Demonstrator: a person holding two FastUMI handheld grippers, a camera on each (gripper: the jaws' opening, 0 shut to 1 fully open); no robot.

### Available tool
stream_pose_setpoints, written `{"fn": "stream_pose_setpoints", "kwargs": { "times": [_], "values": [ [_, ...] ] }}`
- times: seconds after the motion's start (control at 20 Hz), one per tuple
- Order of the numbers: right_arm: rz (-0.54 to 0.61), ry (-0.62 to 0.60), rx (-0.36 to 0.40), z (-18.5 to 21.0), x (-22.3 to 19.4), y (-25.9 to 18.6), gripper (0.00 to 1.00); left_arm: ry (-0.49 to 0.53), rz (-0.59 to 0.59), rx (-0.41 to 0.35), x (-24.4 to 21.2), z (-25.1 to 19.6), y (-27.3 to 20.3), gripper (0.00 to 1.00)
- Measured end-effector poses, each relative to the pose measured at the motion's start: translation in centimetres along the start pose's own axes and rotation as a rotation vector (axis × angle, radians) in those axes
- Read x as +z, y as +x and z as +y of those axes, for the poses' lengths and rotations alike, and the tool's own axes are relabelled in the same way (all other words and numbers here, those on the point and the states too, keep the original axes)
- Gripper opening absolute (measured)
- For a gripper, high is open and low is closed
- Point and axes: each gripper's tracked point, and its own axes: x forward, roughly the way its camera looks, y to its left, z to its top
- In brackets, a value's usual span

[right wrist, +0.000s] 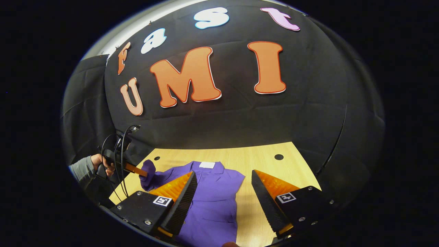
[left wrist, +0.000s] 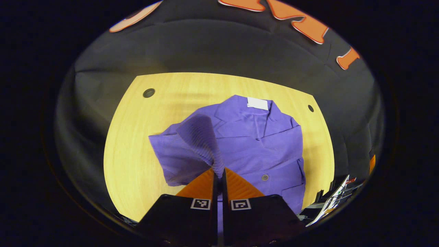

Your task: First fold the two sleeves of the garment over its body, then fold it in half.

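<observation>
Two grippers are at work: the left gripper [left wrist: 219, 173] is clenched on one purple sleeve [left wrist: 200, 137], lifting it over the garment [left wrist: 253, 144], a hand [right wrist: 103, 164] gripping its handle. The right gripper [right wrist: 224, 192] hovers with fingers spread above the garment's body. The garment lies flat on the tabletop [left wrist: 137, 137].
</observation>
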Motion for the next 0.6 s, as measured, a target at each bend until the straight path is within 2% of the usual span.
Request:
{"fn": "stream_pose_setpoints", "kwargs": {
  "times": [0.3,0.6],
  "values": [
    [0.014,0.044,-0.007,-2.4,-0.7,0.0,0.95,0.103,0.002,-0.051,0.8,-9.4,3.4,0.07],
    [0.022,0.041,-0.019,-4.0,-0.5,-0.1,0.95,0.142,0.020,-0.084,0.7,-18.3,7.6,0.07]
  ]
}}
